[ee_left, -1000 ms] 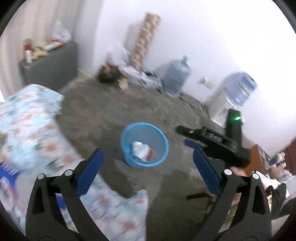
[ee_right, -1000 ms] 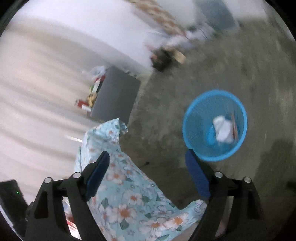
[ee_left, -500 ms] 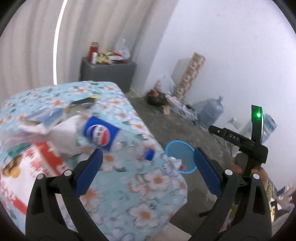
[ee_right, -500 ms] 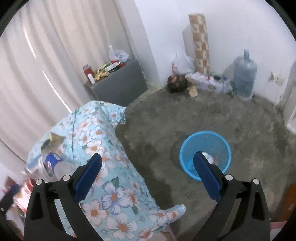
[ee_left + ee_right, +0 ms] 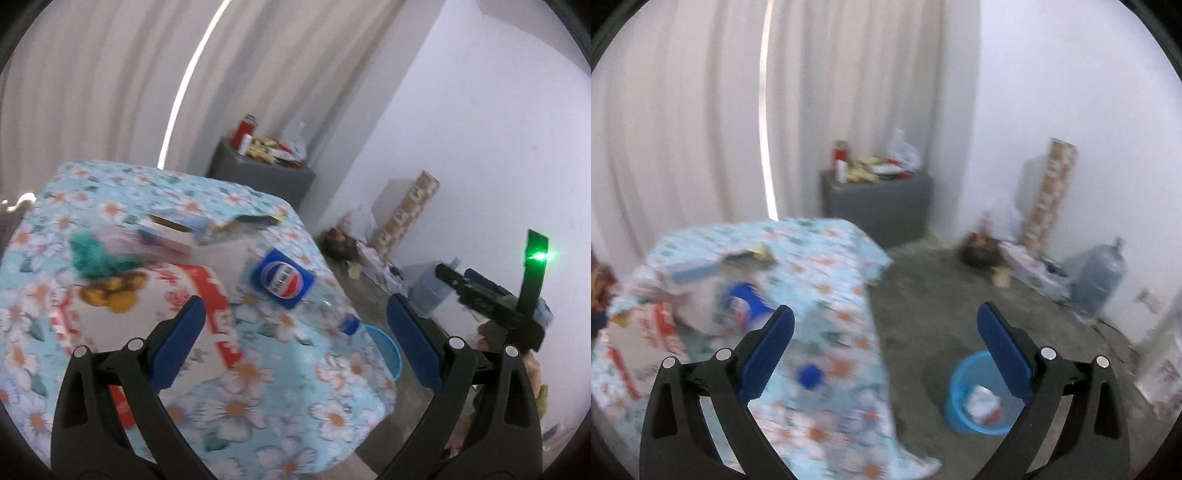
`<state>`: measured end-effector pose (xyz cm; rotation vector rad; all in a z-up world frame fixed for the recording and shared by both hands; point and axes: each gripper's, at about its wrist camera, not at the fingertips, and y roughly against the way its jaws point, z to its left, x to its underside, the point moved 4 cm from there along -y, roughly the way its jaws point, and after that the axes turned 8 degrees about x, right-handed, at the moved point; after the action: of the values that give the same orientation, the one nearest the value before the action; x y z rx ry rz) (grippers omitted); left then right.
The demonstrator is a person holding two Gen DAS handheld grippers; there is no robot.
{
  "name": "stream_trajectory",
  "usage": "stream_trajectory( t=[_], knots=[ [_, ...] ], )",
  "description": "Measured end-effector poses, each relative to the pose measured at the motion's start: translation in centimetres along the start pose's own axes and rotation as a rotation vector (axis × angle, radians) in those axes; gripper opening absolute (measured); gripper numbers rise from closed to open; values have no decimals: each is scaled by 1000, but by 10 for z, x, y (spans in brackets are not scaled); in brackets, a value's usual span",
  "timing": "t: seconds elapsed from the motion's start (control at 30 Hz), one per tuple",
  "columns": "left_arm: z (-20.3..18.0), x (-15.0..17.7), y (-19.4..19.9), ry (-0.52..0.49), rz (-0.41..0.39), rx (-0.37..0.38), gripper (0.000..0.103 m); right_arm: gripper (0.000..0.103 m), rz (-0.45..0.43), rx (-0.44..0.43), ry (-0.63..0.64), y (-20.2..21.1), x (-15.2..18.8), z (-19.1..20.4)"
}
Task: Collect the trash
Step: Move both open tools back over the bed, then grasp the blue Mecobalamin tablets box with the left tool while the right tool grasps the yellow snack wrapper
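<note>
Clear plastic Pepsi bottle (image 5: 295,291) lies on its side on the floral cloth (image 5: 258,387), just ahead of my L gripper (image 5: 295,343), jaws spread, empty. R gripper (image 5: 886,343) spread too, above round blue mesh bin (image 5: 975,398) w/ crumpled trash on rough grey floor (image 5: 923,295)

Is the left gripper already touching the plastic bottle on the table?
Apart. In the left wrist view, the left gripper is open, and the plastic bottle lies on the floral tablecloth beyond its fingertips, with cloth visible between them.
</note>
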<state>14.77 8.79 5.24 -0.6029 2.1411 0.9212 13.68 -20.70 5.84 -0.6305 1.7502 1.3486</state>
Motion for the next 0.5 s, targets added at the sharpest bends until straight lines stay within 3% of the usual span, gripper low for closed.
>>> stream_trajectory(
  t=[0.17,0.43,0.5],
  knots=[
    [19,-3,18,-18,-36,-45,94,96,16,-109,-79,-3,-10,16],
    [46,-21,20,25,-30,-49,94,96,221,-474,-314,-43,-22,29],
    [50,-33,17,10,-23,-43,94,96,262,-524,-357,-55,-25,34]
  ],
)
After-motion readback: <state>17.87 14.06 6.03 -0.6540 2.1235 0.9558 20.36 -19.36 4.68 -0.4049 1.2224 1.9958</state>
